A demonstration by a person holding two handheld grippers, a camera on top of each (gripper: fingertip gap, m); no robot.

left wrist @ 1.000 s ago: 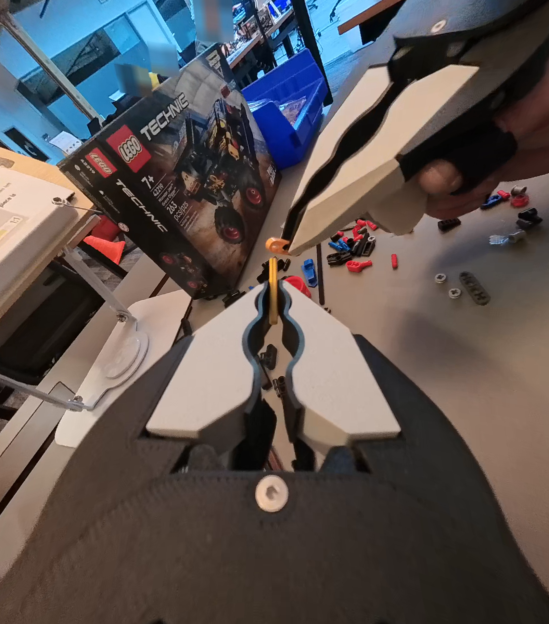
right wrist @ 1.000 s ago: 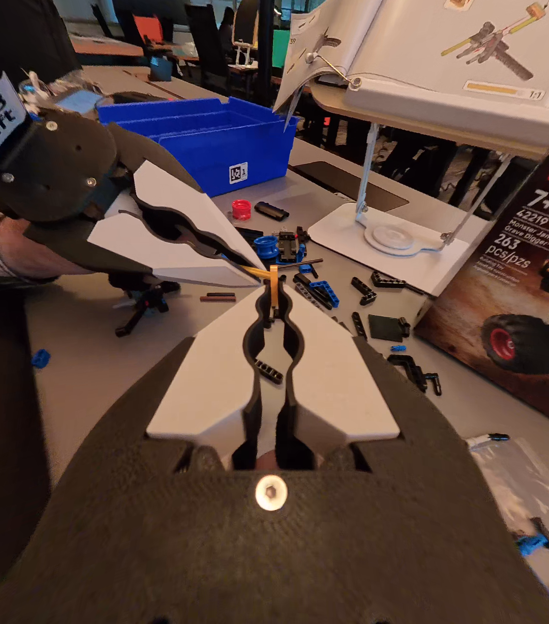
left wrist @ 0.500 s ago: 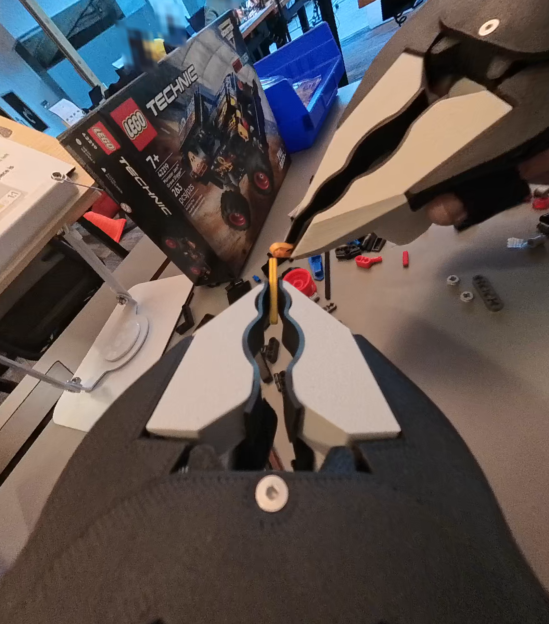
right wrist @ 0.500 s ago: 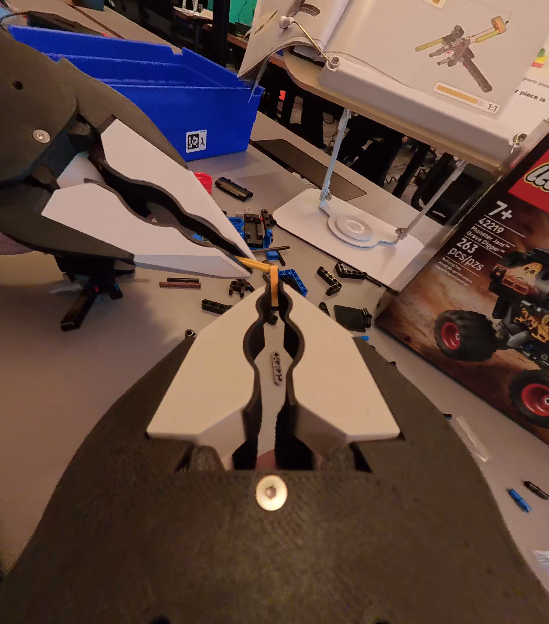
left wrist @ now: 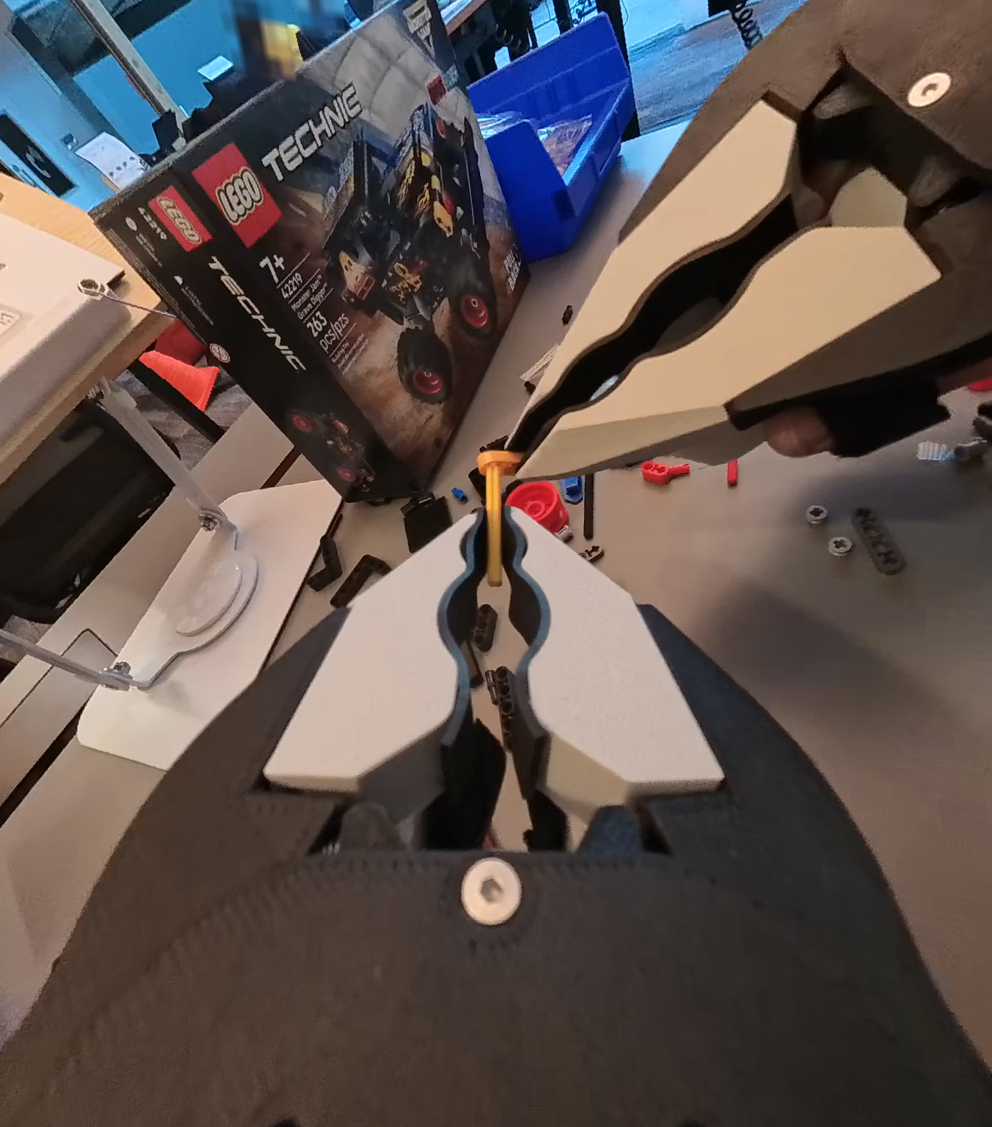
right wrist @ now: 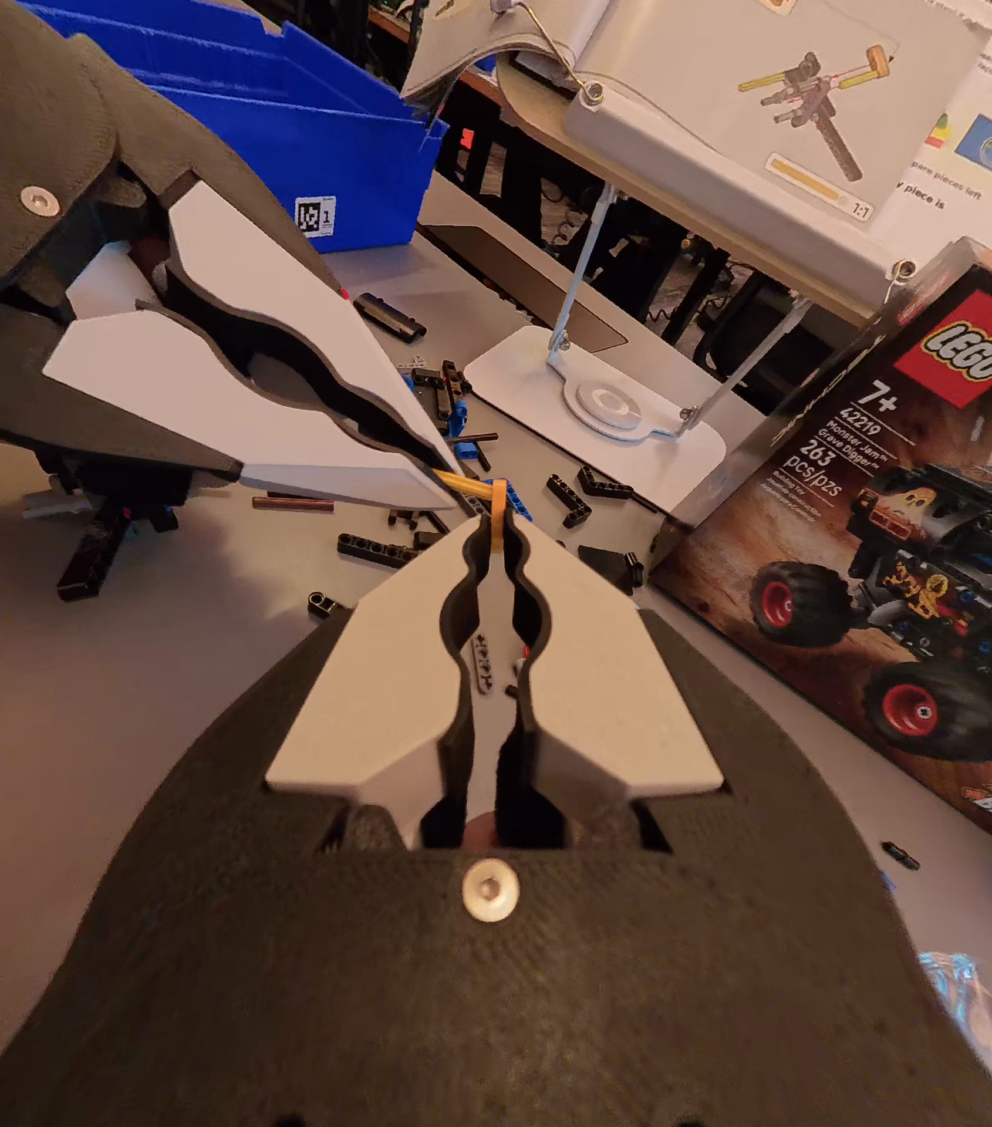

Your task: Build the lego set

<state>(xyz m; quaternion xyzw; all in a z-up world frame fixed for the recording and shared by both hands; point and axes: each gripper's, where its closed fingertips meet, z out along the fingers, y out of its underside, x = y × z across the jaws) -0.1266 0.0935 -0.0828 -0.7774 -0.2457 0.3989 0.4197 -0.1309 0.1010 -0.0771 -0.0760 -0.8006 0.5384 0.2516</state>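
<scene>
My left gripper (left wrist: 492, 518) is shut on a thin yellow axle (left wrist: 493, 543) and holds it above the table. An orange connector (left wrist: 495, 458) sits on the axle's far end. My right gripper (right wrist: 496, 523) is shut on that orange connector (right wrist: 499, 509). In the left wrist view the right gripper (left wrist: 519, 454) comes in from the upper right. In the right wrist view the left gripper (right wrist: 451, 486) comes in from the left with the yellow axle (right wrist: 469, 483) sticking out of its tip. The two tips nearly touch.
The set's box (left wrist: 347, 293) stands close behind the grippers. A blue bin (right wrist: 298, 134) and an instruction booklet on a white stand (right wrist: 725, 110) are at the back. Loose black, blue and red pieces, a red hub (left wrist: 539, 503) and a black part-built piece (right wrist: 97, 549) lie on the grey table (left wrist: 786, 671). Left and right tips are no more than a few centimetres apart. The red hub (left wrist: 539, 503) is about equally far from each gripper, around 9 cm.
Both grippers stayed shut on the joined axle and connector. They have moved together towards the box and stand, and the right gripper now looms closer in the left wrist view.
</scene>
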